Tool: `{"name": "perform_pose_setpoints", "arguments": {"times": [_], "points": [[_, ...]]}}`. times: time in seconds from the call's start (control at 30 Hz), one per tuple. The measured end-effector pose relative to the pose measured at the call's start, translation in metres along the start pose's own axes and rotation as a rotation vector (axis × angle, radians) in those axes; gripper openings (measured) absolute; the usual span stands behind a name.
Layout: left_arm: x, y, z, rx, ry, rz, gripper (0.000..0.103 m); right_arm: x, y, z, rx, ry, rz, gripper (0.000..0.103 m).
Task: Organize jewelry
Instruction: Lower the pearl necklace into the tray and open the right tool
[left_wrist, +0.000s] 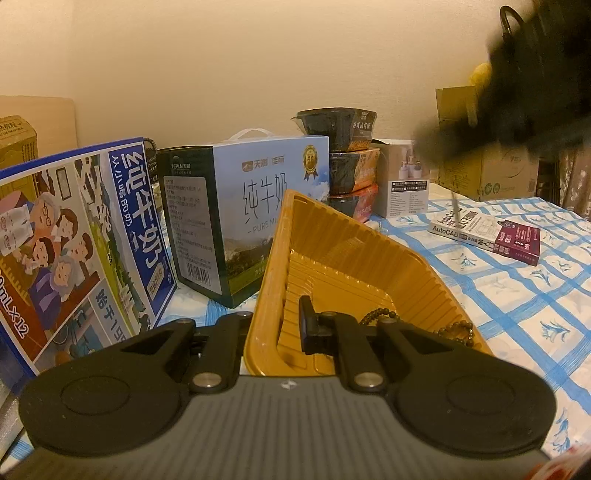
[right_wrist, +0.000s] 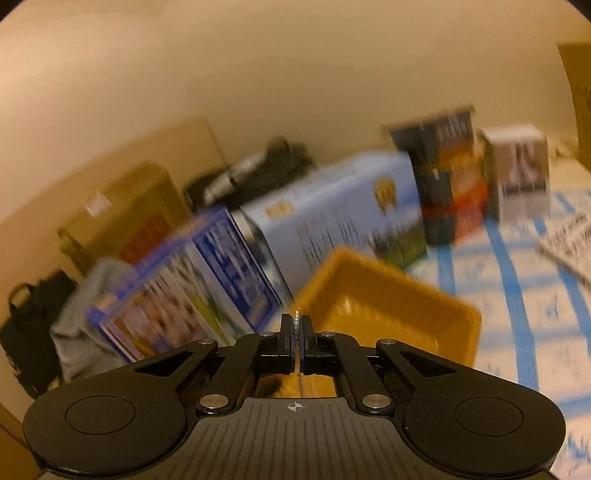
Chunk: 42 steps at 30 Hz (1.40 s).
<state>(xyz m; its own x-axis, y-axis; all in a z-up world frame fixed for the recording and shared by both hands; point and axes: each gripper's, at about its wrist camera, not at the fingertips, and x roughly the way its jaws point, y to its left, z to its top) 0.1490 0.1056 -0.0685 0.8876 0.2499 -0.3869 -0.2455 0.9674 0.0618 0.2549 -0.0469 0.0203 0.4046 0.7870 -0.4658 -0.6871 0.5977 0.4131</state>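
The left gripper (left_wrist: 275, 328) is clamping the near rim of a yellow ribbed plastic tray (left_wrist: 388, 258), its jaws narrowed onto the thin wall, one finger inside the tray and the other outside it. The tray is tilting, its far corner raised towards the milk cartons. In the tray's near right corner a string of dark brown beads (left_wrist: 384, 315) is lying, partly hidden behind the gripper's linkage, with a short bead tail (left_wrist: 460, 328) trailing towards the rim.

The tray is sitting on a blue-and-white checked cloth (left_wrist: 517, 306) that covers the tabletop. Just to its left a blue milk carton (left_wrist: 92, 236) is standing, and behind it a pale "Pure Milk" box (left_wrist: 236, 206) with a white handle. A stack of instant noodle bowls (left_wrist: 345, 155) is rising further back, and an AutoCAD book (left_wrist: 487, 230) is lying flat on the cloth to the right.

The right gripper (right_wrist: 297, 326) is hovering above the tray (right_wrist: 388, 306) with its jaws pressed together on something thin and silvery (right_wrist: 296, 321), possibly a fine chain; the blur leaves that unsure. In the left view this gripper is showing as a dark smear (left_wrist: 517, 92) at the upper right.
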Motion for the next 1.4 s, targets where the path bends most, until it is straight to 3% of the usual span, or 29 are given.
{"name": "perform_pose_setpoints", "arguments": {"times": [0.17, 0.33, 0.43, 0.6, 0.67, 0.8, 0.93, 1.13, 1.2, 1.27, 1.3, 1.33, 1.4], "points": [[0.0, 0.0, 0.0, -0.001, -0.001, 0.001, 0.012, 0.007, -0.019, -0.024, 0.047, 0.056, -0.04, 0.002], [0.0, 0.0, 0.0, 0.0, 0.0, 0.001, 0.012, 0.008, -0.024, -0.025, 0.057, 0.052, -0.053, 0.002], [0.0, 0.0, 0.0, 0.0, 0.001, 0.002, 0.012, 0.003, -0.018, -0.017, 0.057, 0.007, -0.018, 0.002], [0.001, 0.0, 0.0, -0.001, 0.0, 0.001, 0.012, -0.012, -0.014, -0.011, 0.075, -0.139, 0.128, 0.002], [0.001, 0.0, 0.0, -0.002, 0.001, 0.002, 0.012, -0.006, -0.019, -0.016, 0.095, -0.101, 0.106, 0.002], [0.0, 0.0, -0.001, -0.004, 0.0, -0.001, 0.012, 0.024, -0.039, -0.045, 0.114, 0.08, -0.045, 0.002], [0.0, 0.001, -0.001, -0.006, 0.001, -0.001, 0.012, 0.036, -0.053, -0.067, 0.147, 0.131, -0.091, 0.002], [0.0, 0.001, -0.001, -0.003, 0.0, 0.001, 0.012, 0.038, -0.055, -0.076, 0.097, 0.17, -0.166, 0.003], [0.0, 0.001, -0.001, -0.003, 0.001, 0.001, 0.012, 0.036, -0.053, -0.081, 0.071, 0.179, -0.175, 0.011], [0.001, 0.002, -0.001, -0.002, 0.003, 0.001, 0.012, 0.036, -0.05, -0.082, 0.05, 0.179, -0.19, 0.051], [0.001, 0.002, -0.001, -0.003, 0.004, 0.002, 0.012, 0.034, -0.049, -0.083, 0.044, 0.167, -0.202, 0.059], [0.001, 0.002, -0.002, -0.004, 0.005, 0.002, 0.012, 0.031, -0.048, -0.084, 0.04, 0.152, -0.207, 0.064], [0.002, 0.003, -0.003, -0.004, 0.007, 0.004, 0.012, 0.027, -0.048, -0.086, 0.04, 0.152, -0.205, 0.065]]}}
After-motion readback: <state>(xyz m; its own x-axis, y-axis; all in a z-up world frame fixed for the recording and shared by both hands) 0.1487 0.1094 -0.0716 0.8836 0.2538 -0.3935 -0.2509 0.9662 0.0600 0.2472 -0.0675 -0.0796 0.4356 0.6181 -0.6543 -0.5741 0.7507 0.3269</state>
